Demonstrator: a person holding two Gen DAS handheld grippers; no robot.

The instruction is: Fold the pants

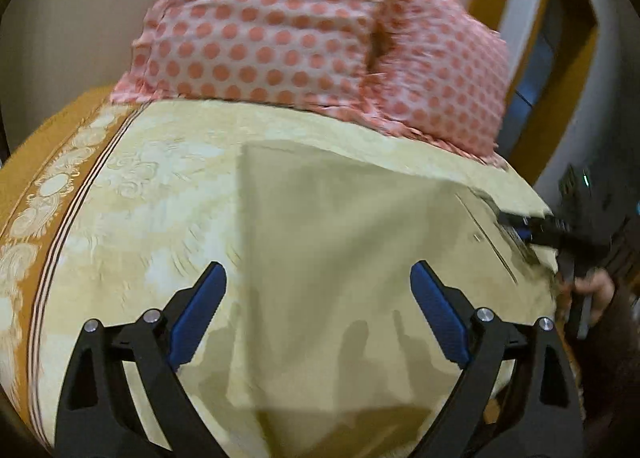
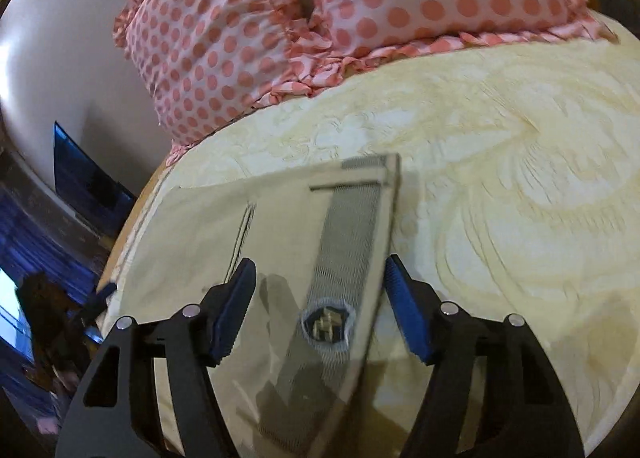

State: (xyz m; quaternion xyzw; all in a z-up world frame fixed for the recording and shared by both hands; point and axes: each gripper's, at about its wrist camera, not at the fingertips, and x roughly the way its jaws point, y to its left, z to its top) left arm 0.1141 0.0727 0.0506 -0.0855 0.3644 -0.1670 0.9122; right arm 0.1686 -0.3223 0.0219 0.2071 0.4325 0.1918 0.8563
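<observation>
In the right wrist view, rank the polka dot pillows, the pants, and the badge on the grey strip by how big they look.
1. Polka dot pillows and pants look alike in size; the pants lie nearer, so no ranking.
2. Badge, clearly smallest.

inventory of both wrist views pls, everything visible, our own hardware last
pants: 1, khaki-beige, lying flat on the bedspread; grey waistband strip with a buckle-like piece in the right wrist view
bedspread: 1, cream damask with an ochre border, under the pants
pillows: 2, pink with coral dots, ruffled, at the far end of the bed
screen: 1, dark, by the wall beyond the bed edge
wall: pale, behind the pillows
left gripper: black with blue pads, open over the pants
right gripper: same, open, straddling the waistband
</observation>
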